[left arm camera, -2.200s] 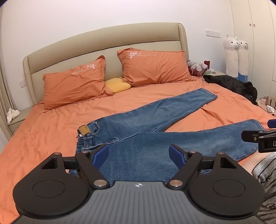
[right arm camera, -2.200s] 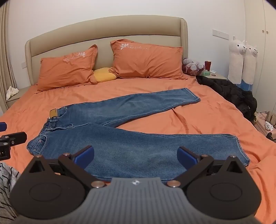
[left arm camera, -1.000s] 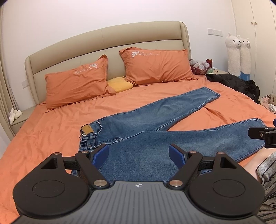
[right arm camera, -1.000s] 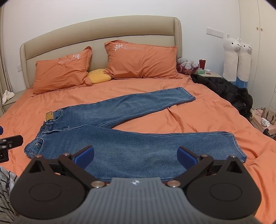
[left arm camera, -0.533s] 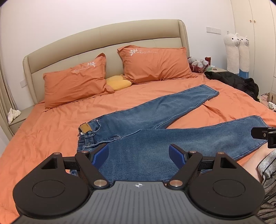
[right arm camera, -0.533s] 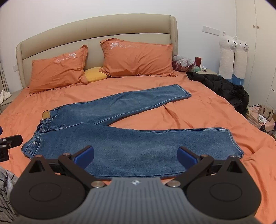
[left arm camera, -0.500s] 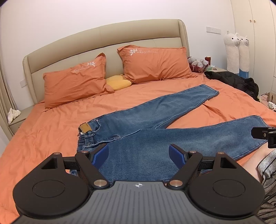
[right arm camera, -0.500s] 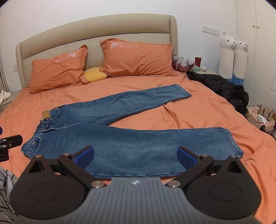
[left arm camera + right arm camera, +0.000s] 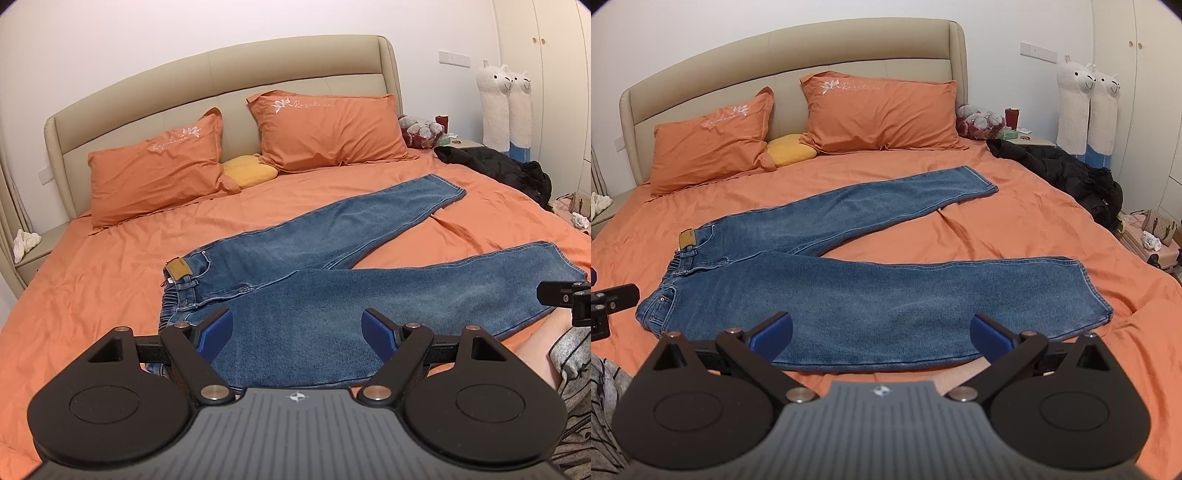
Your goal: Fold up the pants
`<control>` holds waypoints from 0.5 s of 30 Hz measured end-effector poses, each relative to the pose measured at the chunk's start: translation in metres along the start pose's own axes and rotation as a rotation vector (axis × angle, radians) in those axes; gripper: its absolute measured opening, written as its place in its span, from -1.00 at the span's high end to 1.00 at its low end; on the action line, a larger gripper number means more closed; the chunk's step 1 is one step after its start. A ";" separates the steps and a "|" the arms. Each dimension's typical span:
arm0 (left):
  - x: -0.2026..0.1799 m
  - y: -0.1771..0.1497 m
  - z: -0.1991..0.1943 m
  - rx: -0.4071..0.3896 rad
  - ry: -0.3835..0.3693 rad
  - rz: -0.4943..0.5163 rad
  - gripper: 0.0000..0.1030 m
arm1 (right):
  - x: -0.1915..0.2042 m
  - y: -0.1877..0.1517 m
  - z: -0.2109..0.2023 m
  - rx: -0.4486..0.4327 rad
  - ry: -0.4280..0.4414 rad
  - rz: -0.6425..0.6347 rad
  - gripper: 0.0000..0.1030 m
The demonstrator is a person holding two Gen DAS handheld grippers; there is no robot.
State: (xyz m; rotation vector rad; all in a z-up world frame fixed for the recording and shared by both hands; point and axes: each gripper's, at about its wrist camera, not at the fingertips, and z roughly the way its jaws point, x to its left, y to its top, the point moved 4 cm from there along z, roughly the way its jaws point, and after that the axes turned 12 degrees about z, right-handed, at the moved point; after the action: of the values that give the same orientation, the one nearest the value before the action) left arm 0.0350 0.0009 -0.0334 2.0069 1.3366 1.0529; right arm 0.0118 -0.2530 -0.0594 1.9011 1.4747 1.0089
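Blue jeans (image 9: 332,295) (image 9: 871,291) lie flat on the orange bed, waistband to the left, legs spread in a V toward the right. The far leg's hem (image 9: 975,184) points at the pillows; the near leg's hem (image 9: 1093,295) lies right. My left gripper (image 9: 297,332) hovers open above the near edge of the jeans by the hip, holding nothing. My right gripper (image 9: 881,336) hovers open above the near leg's lower edge, also holding nothing. Each gripper's tip shows at the edge of the other's view.
Two orange pillows (image 9: 879,110) and a yellow cushion (image 9: 790,149) lie against the beige headboard. A black jacket (image 9: 1067,170) lies on the bed's right edge. Plush alpacas (image 9: 1086,107), a nightstand with small items and bags stand at the right. A person's striped sleeve (image 9: 572,369) is near.
Both views have shifted slightly, with the right gripper drifting right along the bed. The jeans lie as before and both grippers have stayed open.
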 end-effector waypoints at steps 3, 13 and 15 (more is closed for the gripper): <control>-0.001 0.000 0.001 0.005 -0.002 -0.002 -0.80 | -0.002 -0.001 0.000 0.004 -0.005 0.000 -0.90; 0.001 0.002 0.002 0.011 -0.003 -0.004 -0.80 | -0.003 -0.003 0.005 0.023 -0.020 -0.001 -0.90; 0.001 0.002 0.002 0.012 -0.002 -0.003 -0.80 | -0.002 -0.003 0.006 0.026 -0.021 -0.001 -0.90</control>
State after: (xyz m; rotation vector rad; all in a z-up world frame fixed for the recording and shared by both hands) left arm 0.0379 0.0014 -0.0331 2.0131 1.3477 1.0439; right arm 0.0146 -0.2541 -0.0661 1.9233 1.4835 0.9706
